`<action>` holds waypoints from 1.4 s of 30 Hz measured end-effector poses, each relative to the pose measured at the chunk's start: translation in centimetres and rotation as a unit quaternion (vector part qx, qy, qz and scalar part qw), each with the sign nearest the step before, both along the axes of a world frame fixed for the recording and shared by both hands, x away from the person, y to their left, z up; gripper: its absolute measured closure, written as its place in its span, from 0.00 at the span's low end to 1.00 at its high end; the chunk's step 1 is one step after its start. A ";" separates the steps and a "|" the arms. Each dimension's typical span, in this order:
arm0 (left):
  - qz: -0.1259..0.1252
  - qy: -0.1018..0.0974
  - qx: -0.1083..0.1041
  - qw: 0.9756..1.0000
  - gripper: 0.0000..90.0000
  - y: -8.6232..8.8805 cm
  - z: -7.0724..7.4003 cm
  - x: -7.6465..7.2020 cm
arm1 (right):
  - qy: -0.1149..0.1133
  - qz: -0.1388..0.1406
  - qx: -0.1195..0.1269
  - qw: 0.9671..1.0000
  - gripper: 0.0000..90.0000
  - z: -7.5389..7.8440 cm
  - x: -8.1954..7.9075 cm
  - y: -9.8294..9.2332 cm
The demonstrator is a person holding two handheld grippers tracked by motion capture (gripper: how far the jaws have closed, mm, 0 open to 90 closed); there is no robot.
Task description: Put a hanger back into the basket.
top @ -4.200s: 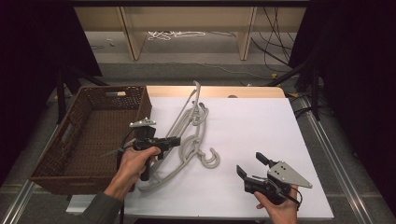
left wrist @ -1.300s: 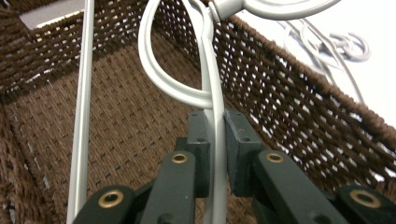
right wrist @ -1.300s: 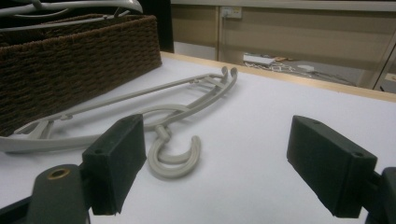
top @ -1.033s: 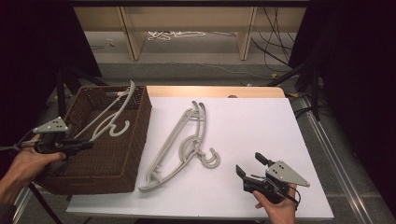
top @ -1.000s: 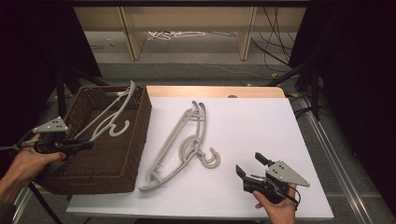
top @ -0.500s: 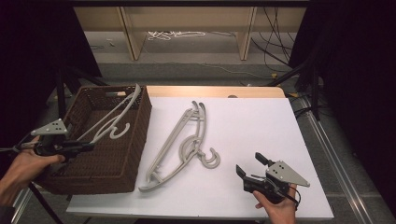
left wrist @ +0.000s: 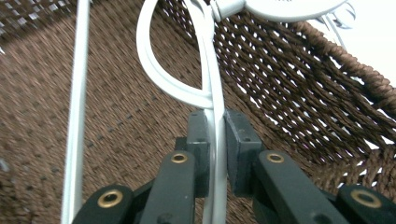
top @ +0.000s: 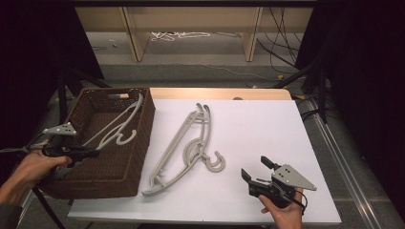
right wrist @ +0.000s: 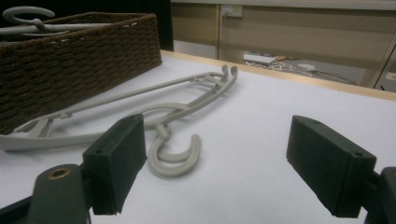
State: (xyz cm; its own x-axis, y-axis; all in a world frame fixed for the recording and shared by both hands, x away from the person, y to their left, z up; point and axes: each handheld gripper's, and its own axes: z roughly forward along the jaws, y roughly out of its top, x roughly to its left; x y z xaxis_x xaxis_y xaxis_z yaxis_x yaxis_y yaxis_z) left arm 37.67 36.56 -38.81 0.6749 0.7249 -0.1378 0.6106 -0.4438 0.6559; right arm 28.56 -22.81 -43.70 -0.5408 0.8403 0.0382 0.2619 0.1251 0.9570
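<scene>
Presently, a white hanger (top: 114, 126) is clamped in the left claw (top: 93, 152) and held slanting inside the wicker basket (top: 138, 157), its hook end resting on the right wall. Two grey hangers (top: 184, 145) are laid on the white worktop (top: 267, 129) just beside the basket, well apart from the right claw (top: 258, 170), which is held released near the front edge. Between that claw and the basket only the grey hangers stand in the way. Beyond the worktop, a shelf unit (top: 191, 19) and loose cables (top: 179, 36) on the floor are seen.

From the left claw view, the pads (left wrist: 239, 149) are shown pressed on a thin white bar (left wrist: 215, 140) over the woven bottom; this grip is too small to judge from above. From the right claw view, the grey hook (right wrist: 175, 156) is seen between the parted jaws, farther off on the sheet. No writing can be read.
</scene>
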 end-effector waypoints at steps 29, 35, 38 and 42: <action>0.068 -0.066 -0.005 0.995 0.49 -2.9 3.2 -0.2 | -0.006 -0.002 0.001 1.000 0.23 0.0 0.1 0.0; 0.077 -0.119 -0.043 0.989 0.37 -6.8 4.5 -1.3 | -0.003 0.004 0.003 1.000 0.23 0.0 0.0 0.0; 0.068 -0.137 -0.068 0.986 0.34 -9.0 5.3 -2.0 | -0.003 0.005 0.004 1.000 0.23 0.0 0.0 0.0; 0.047 -0.159 -0.083 0.983 0.30 -12.0 5.9 -2.8 | -0.006 0.001 0.000 1.000 0.23 0.1 0.0 -0.1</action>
State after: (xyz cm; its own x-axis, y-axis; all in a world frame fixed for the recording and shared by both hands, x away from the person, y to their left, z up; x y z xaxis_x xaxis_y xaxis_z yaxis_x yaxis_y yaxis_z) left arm 34.89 24.57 -32.93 0.6346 0.7711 -0.0519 0.3959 -0.2666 0.8787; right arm 28.53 -22.89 -43.63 -0.5424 0.8395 0.0324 0.2511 0.1252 0.9598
